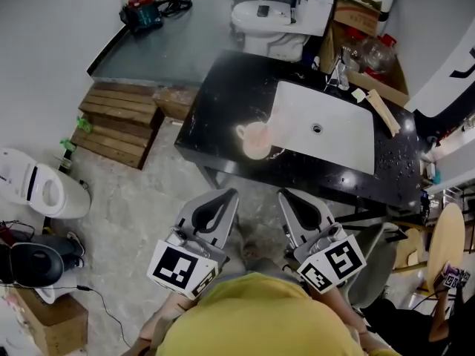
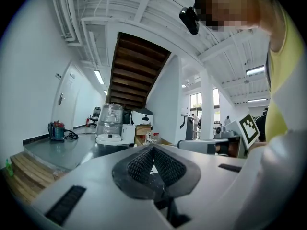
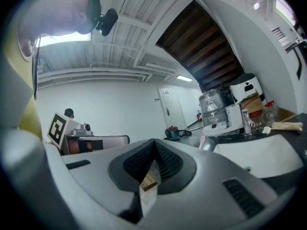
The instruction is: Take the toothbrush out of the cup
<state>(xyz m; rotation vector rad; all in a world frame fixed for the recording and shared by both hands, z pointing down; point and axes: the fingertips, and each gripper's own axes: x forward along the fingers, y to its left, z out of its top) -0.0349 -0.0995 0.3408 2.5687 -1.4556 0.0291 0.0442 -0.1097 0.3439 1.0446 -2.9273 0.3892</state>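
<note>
Black countertop [image 1: 223, 87] with white sink [image 1: 334, 143], pink cup [image 1: 256, 141] beside the sink's left edge, left gripper [image 1: 229, 193] and right gripper [image 1: 285, 194] both closed, empty, short of the counter

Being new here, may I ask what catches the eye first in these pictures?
A black counter with a white sink fills the head view's middle; a pink cup stands on it, left of the sink. Below, the left gripper and right gripper, both shut, point toward it.

Cup [image 1: 256, 140] on counter [image 1: 221, 95] just left of sink [image 1: 349, 141], toilet [image 1: 269, 25] behind counter, wooden steps [image 1: 119, 121] left
</note>
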